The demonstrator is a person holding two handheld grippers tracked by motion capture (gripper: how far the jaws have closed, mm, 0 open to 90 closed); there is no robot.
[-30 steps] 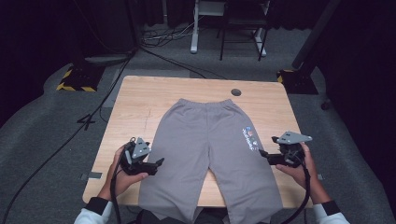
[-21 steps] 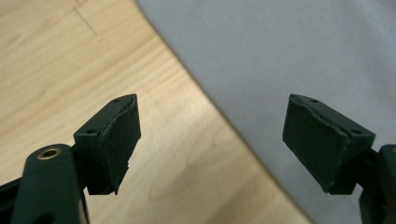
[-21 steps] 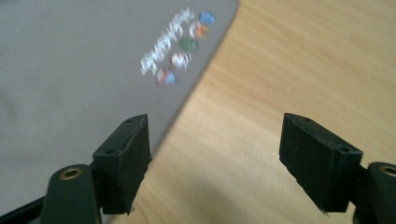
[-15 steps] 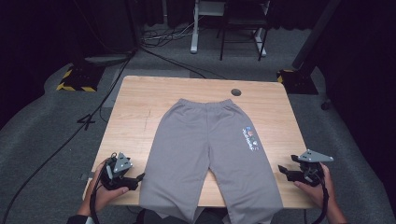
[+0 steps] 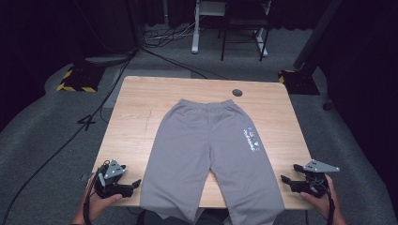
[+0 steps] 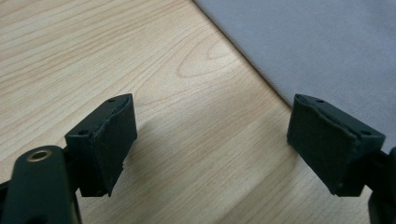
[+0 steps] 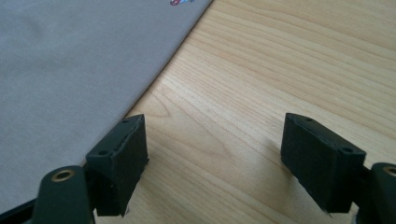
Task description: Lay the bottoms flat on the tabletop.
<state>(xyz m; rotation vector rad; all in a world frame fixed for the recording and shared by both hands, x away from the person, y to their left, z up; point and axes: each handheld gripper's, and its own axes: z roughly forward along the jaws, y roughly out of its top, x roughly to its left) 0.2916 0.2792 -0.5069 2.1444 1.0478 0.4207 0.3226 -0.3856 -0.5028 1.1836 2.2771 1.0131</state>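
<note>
Dark flooring surrounded the wooden worktop (image 5: 141,108), where grey trousers (image 5: 206,145) lay flat, waistband far, legs hanging over the near edge. The left gripper (image 5: 133,183) and right gripper (image 5: 285,179) hovered beside the leg hems, jaws wide apart, empty. Judged step: approaching the hems; next, each must close on its outer edge.

Left claw (image 5: 136,183): withdrawn from shorts (image 5: 211,154) edge toward near left corner of bench (image 5: 141,108), now apart from fabric. Right claw (image 5: 285,180): likewise drawn back to near right corner, clear of fabric.
</note>
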